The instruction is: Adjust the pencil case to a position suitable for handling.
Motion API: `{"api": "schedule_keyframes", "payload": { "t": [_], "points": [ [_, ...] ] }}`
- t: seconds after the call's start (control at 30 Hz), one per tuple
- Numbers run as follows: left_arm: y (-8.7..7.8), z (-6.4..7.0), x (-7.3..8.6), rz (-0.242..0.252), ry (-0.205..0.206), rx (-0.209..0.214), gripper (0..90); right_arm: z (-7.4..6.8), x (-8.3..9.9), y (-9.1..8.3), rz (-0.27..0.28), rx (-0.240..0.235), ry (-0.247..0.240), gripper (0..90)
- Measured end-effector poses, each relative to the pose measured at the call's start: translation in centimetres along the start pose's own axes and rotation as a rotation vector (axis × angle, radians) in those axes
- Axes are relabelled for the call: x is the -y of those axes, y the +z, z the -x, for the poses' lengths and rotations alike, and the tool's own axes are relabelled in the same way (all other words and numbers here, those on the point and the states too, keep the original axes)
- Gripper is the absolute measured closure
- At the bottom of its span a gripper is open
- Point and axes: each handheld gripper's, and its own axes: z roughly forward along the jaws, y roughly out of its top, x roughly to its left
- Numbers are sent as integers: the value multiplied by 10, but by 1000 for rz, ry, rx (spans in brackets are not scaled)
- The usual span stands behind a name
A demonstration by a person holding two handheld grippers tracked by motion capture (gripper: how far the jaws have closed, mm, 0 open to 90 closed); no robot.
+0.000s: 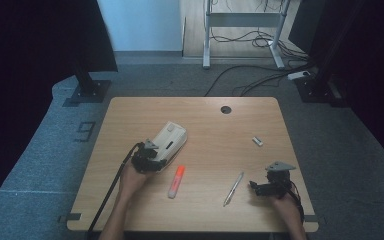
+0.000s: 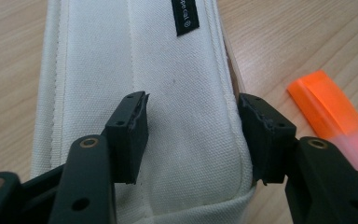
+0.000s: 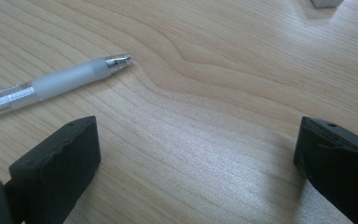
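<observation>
**Four loose items, two grippers on the wooden table**

On the light wooden table [image 1: 130, 210], counted: one white canvas zip pouch [image 2: 177, 121], lying at ten o'clock from centre; one orange highlighter marker [image 1: 176, 181] at seven o'clock, just beside the pouch; one clear plastic ballpoint pen [image 1: 233, 189] at five o'clock; one small white block [image 1: 257, 141] at three o'clock. Readable on the pouch's black tag [image 2: 185, 15]: "special", partly cut off. Left gripper [image 2: 191, 135]: jaws spread over the pouch's near end, one pressing the cloth, the other at its seam. Right gripper [image 3: 198, 163]: jaws wide, holding nothing, at four o'clock near the pen.
</observation>
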Motion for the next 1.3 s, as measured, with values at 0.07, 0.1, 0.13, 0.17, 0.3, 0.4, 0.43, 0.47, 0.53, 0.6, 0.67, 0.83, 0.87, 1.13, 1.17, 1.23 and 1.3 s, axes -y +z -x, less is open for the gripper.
{"api": "schedule_keyframes", "payload": {
  "t": [0.07, 0.1, 0.13, 0.17, 0.3, 0.4, 0.43, 0.47, 0.53, 0.6, 0.67, 0.83, 0.87, 1.13, 1.17, 1.23, 1.3],
  "points": [
    [-2, 1, 2, -1, -22, -2, 473, 0, 0, 0, 0, 1, 0, 4],
    [-3, 1, 3, -1, -29, -1, 484, 0, 0, 0, 1, 1, 0, 6],
    [-3, 1, 4, -1, -31, -2, 493, 0, 0, 0, 2, 1, -1, 7],
    [-4, 2, 5, 1, -31, -7, 500, 0, 0, 0, 2, 1, -1, 7],
    [-5, 2, 9, 15, -29, -13, 539, 0, 0, 0, 3, 2, 0, 9],
    [-7, 0, 11, 32, -30, -6, 576, 0, 0, 0, 3, 2, 0, 10],
    [-9, -1, 11, 34, -31, 0, 596, 0, 0, 0, 3, 2, 0, 11],
    [-11, -3, 11, 38, -30, 5, 622, 0, 0, 0, 4, 2, 1, 12],
    [-15, -5, 11, 47, -35, 7, 674, 0, 0, 0, 4, 2, 0, 13],
    [-17, -7, 11, 47, -34, 19, 684, 0, 0, 0, 4, 3, 1, 13],
    [-17, -8, 11, 48, -37, 27, 685, 0, 0, 0, 4, 1, 1, 14],
    [-23, -9, 10, 68, -57, 34, 716, 0, 0, 0, 5, 0, 1, 15],
    [-25, -10, 10, 72, -57, 35, 723, 0, 0, 0, 5, -1, 1, 15],
    [-42, -15, 8, 120, -82, 69, 759, 0, 0, 0, 5, 0, 1, 15],
    [-43, -16, 8, 124, -83, 72, 760, 0, 0, 0, 5, -1, 1, 15],
    [-46, -17, 8, 134, -92, 82, 761, 0, 0, 0, 5, -1, 1, 15],
    [-49, -18, 8, 143, -96, 89, 763, 0, 0, 0, 5, 0, 1, 15]
  ]
}}
